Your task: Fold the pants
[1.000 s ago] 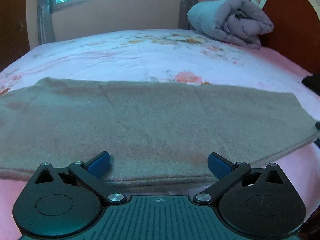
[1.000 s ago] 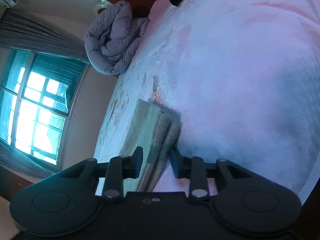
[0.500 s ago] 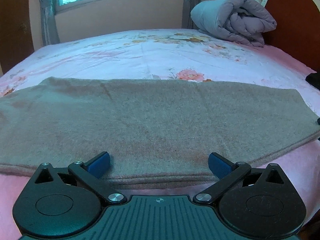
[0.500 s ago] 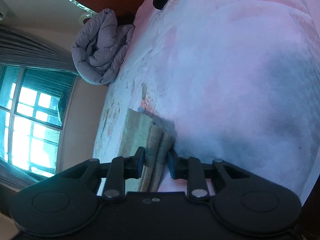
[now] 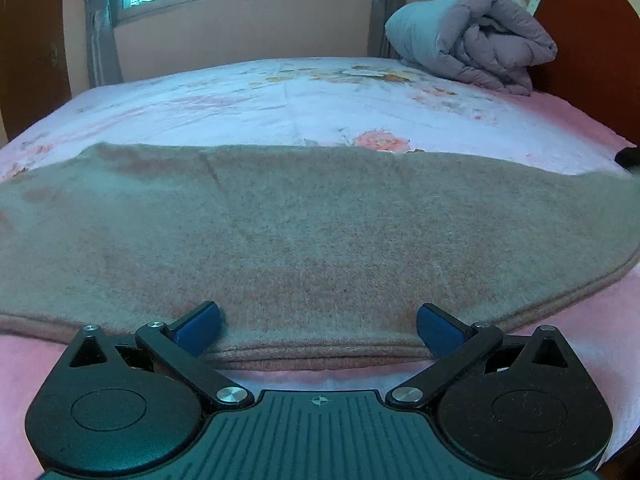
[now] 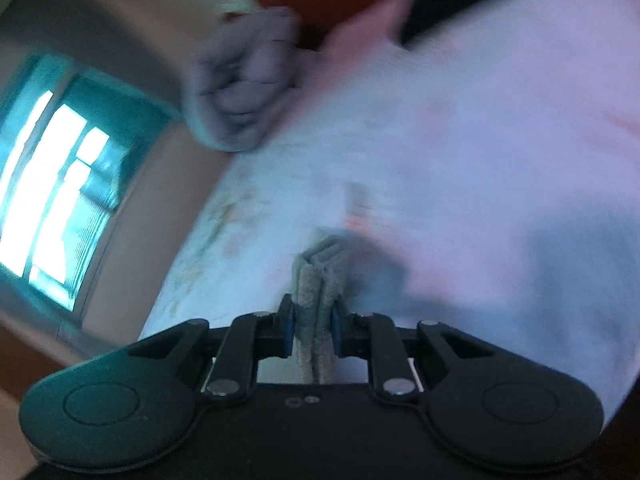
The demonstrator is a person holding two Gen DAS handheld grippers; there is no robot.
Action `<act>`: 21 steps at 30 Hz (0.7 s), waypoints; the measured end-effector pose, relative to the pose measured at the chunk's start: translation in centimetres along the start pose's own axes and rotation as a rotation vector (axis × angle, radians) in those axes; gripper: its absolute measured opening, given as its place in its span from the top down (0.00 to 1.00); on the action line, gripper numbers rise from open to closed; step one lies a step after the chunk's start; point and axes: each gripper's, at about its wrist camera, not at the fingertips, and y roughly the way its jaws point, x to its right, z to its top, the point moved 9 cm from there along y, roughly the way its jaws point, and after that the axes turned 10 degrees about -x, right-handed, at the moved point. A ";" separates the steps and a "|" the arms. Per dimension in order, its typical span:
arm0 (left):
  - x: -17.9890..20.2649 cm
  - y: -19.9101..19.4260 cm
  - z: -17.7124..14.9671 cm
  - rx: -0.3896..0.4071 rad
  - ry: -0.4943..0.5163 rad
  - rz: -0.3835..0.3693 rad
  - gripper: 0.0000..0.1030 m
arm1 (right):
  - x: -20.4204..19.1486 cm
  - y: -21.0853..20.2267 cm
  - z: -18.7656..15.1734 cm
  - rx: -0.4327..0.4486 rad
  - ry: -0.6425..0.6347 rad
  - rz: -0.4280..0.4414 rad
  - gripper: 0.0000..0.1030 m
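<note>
Lying lengthwise across the near side of the bed (image 5: 320,92), the pants (image 5: 320,232) are already doubled into a long grey-brown band, the layered edge facing the left hand-held gripper (image 5: 318,326). That one hangs wide, its blue pads either side of the edge and pressing nothing. At the far right end, the right hand-held gripper (image 6: 313,330) has just been closing and now pinches the stacked layers of the pants (image 6: 316,280) between narrow jaws (its view is smeared with motion). As I judge it, the risk is a shallow bite: if the lower layers slip out as the end is carried over, the fold will come apart or land crooked. A rolled quilt (image 5: 472,48) sits well apart by the headboard (image 5: 592,40).
</note>
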 end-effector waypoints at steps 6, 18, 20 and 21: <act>-6.3 -4.8 0.8 0.090 -0.049 -0.071 0.00 | -13.6 -0.2 -3.3 -0.034 -0.332 0.105 0.91; -34.7 -14.9 -2.6 0.203 -0.301 0.169 0.00 | -25.8 11.9 -34.3 -0.527 -0.859 0.177 0.56; -35.8 -14.7 -3.7 0.189 -0.343 0.153 0.00 | -24.9 11.7 -35.9 -0.501 -0.847 0.154 0.61; -35.9 -14.6 -4.0 0.189 -0.344 0.153 0.00 | -25.0 10.8 -35.2 -0.479 -0.808 0.183 0.67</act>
